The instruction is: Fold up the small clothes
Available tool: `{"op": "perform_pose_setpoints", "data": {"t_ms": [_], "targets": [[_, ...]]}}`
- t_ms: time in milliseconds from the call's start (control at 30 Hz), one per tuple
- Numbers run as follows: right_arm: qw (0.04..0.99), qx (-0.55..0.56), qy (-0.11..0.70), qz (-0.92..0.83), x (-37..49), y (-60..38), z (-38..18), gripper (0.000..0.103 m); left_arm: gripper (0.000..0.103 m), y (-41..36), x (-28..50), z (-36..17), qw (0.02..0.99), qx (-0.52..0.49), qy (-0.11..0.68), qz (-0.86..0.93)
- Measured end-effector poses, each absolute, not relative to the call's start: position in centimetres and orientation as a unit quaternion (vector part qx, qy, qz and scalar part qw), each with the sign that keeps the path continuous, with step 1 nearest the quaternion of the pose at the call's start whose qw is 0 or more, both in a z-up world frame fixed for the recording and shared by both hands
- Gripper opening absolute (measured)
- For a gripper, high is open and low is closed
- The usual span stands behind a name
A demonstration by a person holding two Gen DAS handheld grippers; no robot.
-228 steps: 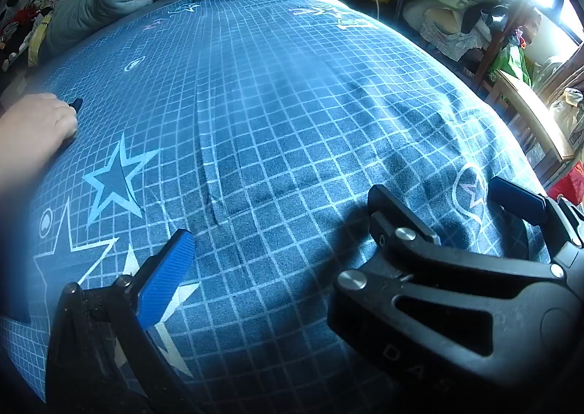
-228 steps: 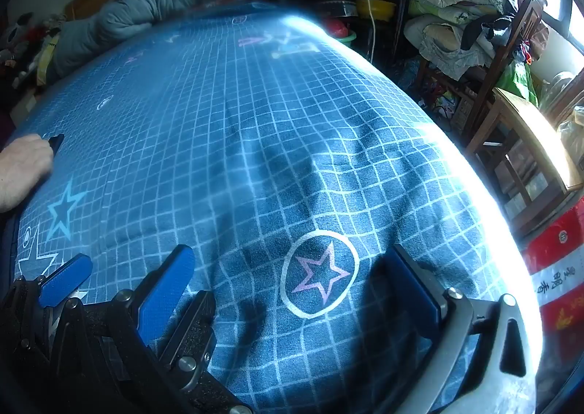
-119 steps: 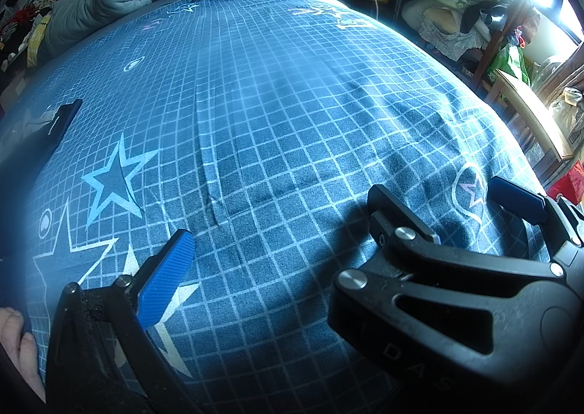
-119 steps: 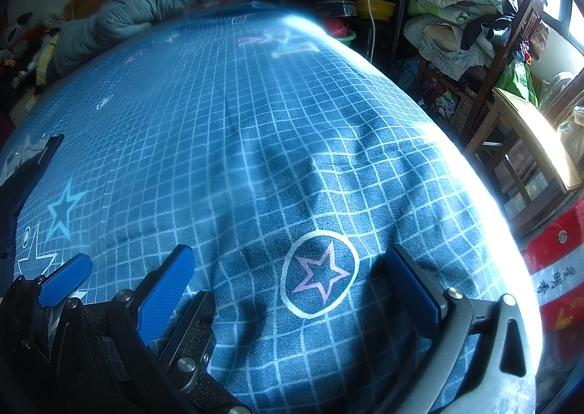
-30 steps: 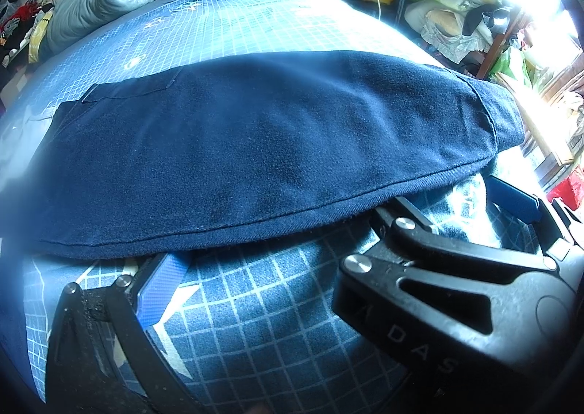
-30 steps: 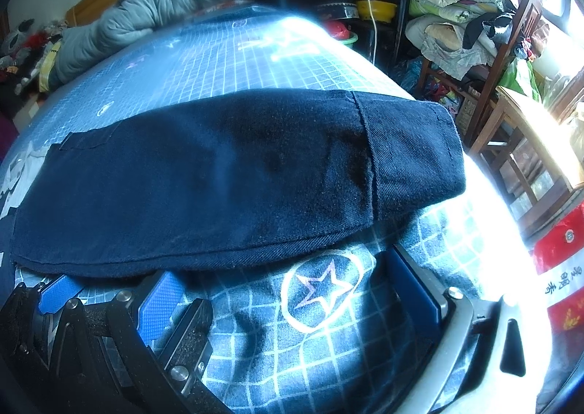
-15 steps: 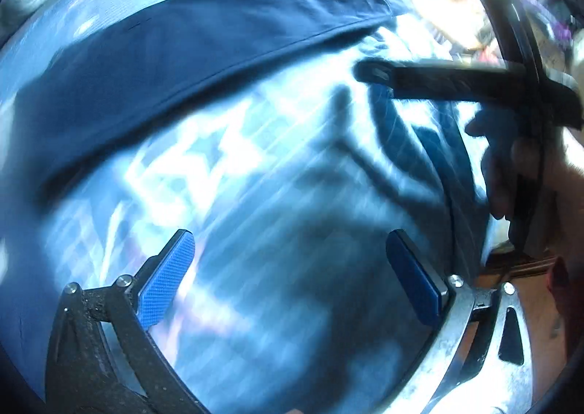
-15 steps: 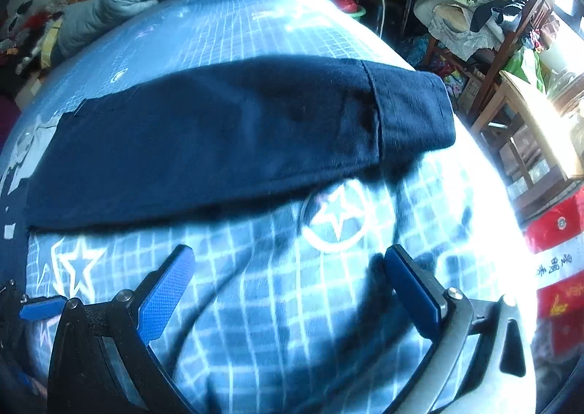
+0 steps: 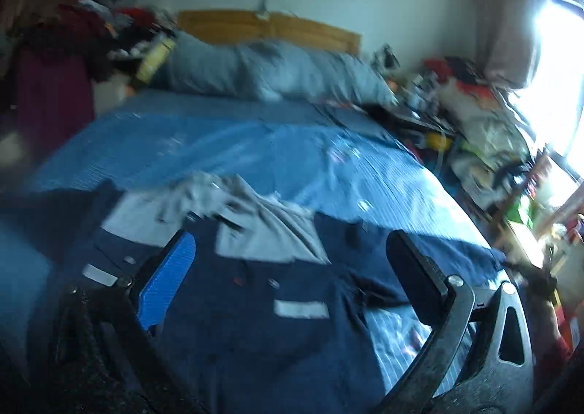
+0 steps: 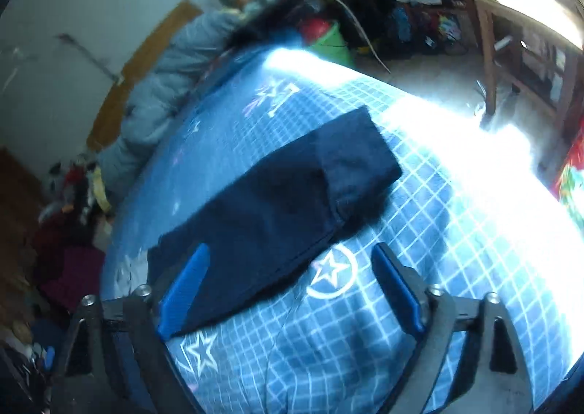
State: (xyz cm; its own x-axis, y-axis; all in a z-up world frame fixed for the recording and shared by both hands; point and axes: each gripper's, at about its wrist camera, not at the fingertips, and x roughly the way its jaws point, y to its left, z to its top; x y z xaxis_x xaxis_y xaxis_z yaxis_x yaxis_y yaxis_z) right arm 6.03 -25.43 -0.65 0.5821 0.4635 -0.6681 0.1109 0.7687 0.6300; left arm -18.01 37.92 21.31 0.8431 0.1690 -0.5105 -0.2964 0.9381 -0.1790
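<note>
A small dark navy garment [image 10: 277,202] lies spread flat on the blue grid bedspread [image 10: 419,217], one hemmed end pointing to the far right. In the blurred left wrist view its other end [image 9: 255,326] shows grey pocket linings [image 9: 262,228] and white labels. My left gripper [image 9: 292,279] hangs open above that end, nothing between its fingers. My right gripper [image 10: 292,290] hovers over the garment's near edge. Its jaws are closing, and its pads [image 10: 186,290] press on no cloth.
A grey quilt [image 9: 273,71] is heaped against the wooden headboard [image 9: 266,27]. Piled clutter [image 9: 485,133] and a wooden chair [image 10: 518,16] stand beyond the bed's right edge, with a green bucket [image 10: 328,42] on the floor. Sun glare washes out that side of the bedspread.
The left gripper has risen and swung away, now looking at the garment's pocket end. The right gripper has rolled, lifted a little, and its fingers stand closer together. The garment lies still.
</note>
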Motion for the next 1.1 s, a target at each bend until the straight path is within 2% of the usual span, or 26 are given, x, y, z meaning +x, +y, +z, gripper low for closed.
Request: {"op": "perform_pose_setpoints", "data": {"t_ms": [67,167,233,300,400,567,667,800,933,1000,1100], "targets": [[0.811,0.349,0.461,0.083,7.8,-26.2,-2.6,0.069,0.103,40.0,-18.6,22.5,0.951,-0.153,0.204,0.177],[0.813,0.35,0.459,0.068,9.2,-26.2,-3.3,0.068,0.103,41.7,-19.1,22.6,0.94,-0.175,0.161,0.244],[0.817,0.35,0.453,0.07,10.0,-25.6,-3.0,0.057,0.103,42.5,-18.5,21.9,0.933,-0.183,0.152,0.271],[0.823,0.35,0.439,0.085,10.4,-24.3,-1.5,0.025,0.103,44.0,-19.3,21.9,0.928,-0.183,0.13,0.296],[0.842,0.317,0.41,0.149,10.8,-18.7,3.7,0.018,0.103,46.7,-21.8,23.1,0.916,-0.166,0.084,0.355],[0.847,0.238,0.366,0.304,11.1,-1.8,13.8,0.018,0.103,50.6,-24.9,22.2,0.893,-0.108,0.08,0.428],[0.821,0.202,0.369,0.386,10.7,10.8,16.5,0.018,0.103,53.2,-27.8,21.0,0.892,-0.124,0.1,0.424],[0.781,0.152,0.39,0.463,9.0,26.7,15.7,0.018,0.103,55.4,-30.2,20.7,0.889,-0.136,0.117,0.421],[0.715,0.124,0.455,0.516,6.5,39.6,10.7,0.018,0.103,56.5,-28.9,20.0,0.899,-0.138,0.146,0.39],[0.7,0.094,0.48,0.521,4.6,43.1,8.6,0.019,0.103,56.7,-27.4,18.7,0.908,-0.14,0.169,0.357],[0.706,0.078,0.475,0.519,1.7,42.6,7.7,0.028,0.103,57.4,-24.7,16.1,0.919,-0.155,0.215,0.293]]}}
